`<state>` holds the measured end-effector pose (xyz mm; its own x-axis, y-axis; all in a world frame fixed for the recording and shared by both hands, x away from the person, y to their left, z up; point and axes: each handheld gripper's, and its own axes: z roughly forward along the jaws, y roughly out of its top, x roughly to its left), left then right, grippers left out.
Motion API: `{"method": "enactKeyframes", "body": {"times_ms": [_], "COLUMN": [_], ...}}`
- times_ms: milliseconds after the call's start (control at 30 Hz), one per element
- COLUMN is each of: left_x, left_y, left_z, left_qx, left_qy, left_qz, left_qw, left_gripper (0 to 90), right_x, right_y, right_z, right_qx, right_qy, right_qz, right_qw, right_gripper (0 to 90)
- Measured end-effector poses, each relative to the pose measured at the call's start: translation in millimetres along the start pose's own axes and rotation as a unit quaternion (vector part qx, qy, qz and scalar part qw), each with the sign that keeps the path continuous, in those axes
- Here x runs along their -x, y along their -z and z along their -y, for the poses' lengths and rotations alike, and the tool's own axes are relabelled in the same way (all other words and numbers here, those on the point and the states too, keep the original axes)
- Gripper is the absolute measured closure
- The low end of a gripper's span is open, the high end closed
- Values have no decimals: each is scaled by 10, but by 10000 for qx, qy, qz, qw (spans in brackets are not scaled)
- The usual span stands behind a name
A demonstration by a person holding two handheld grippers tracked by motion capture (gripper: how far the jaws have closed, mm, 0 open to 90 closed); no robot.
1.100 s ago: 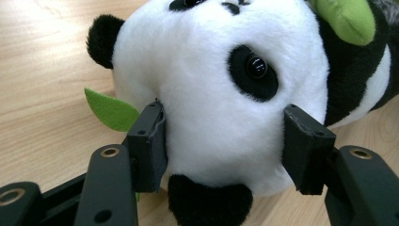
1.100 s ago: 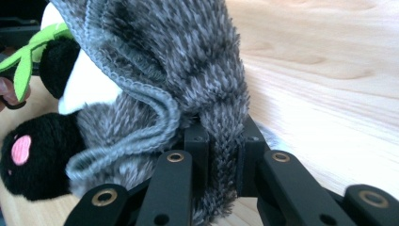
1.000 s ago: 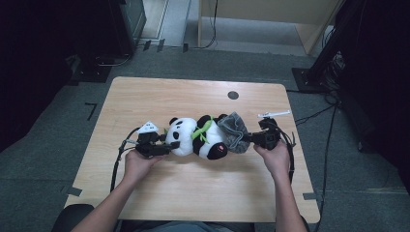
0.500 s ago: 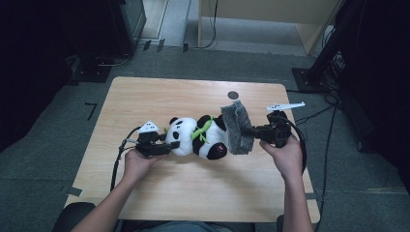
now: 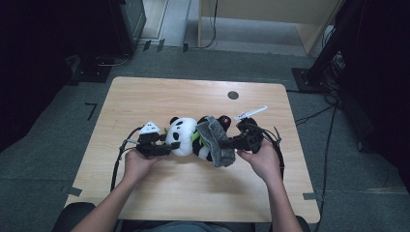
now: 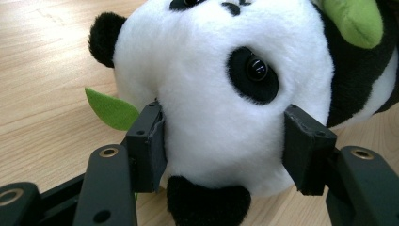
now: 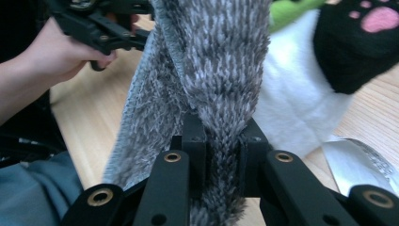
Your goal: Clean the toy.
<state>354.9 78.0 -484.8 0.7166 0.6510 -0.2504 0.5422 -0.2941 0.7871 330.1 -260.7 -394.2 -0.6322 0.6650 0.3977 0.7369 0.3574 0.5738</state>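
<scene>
Wooden worktop (image 5: 145,96) is bare apart from the job at its centre, so nothing stands nearby to knock over; the risks are all in the two grips.

Panda toy (image 5: 186,137) lies on its side mid-worktop, head toward the left claw (image 5: 167,146), feet toward the right. Left claw clamps the head, one pad on each cheek (image 6: 150,141), jaws partly shut on soft plush. Risk: plush compresses, so if the right side pulls hard the head could squeeze out or the whole toy could drag across the wood.

Grey furry cloth (image 5: 215,140) is draped over the panda's body, looks like a scarf or wrap going on. Right claw (image 5: 231,143) pinches a bunched fold of it (image 7: 221,94), jaws nearly together with the fabric between. Risk: only a narrow fold is caught; fur pile is slick, so tension may let it slide free and the cloth would drop off the toy. The pinch may also snag the panda's own fur underneath; can't tell from here.

Green leaf (image 6: 113,110) sticks out just beside the left pad. Any regrip there could trap it.

Small paw (image 7: 364,42) with a pink pad sits close to the cloth and could catch the cloth's edge.
</scene>
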Motion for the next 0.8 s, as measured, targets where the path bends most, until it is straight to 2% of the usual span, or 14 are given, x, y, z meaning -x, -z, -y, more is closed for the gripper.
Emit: {"method": "enactKeyframes", "body": {"times_ms": [267, 533, 800], "left_x": [-13, -22, -18], "left_y": [2, 1, 0], "left_z": [0, 3, 8], "left_qx": [-9, 31, 48], "left_qy": [13, 38, 42], "left_qz": [21, 46, 28], "left_qw": [10000, 10000, 10000], "left_gripper": [402, 400, 401], "right_x": [223, 436, 577], "right_y": [107, 218, 449], "right_z": [88, 170, 109], "right_qx": [138, 285, 661], "right_qy": [-394, -619, -786], "right_qz": [203, 421, 490], "right_qw": [9989, 9968, 9935], "right_gripper": [792, 793, 793]}}
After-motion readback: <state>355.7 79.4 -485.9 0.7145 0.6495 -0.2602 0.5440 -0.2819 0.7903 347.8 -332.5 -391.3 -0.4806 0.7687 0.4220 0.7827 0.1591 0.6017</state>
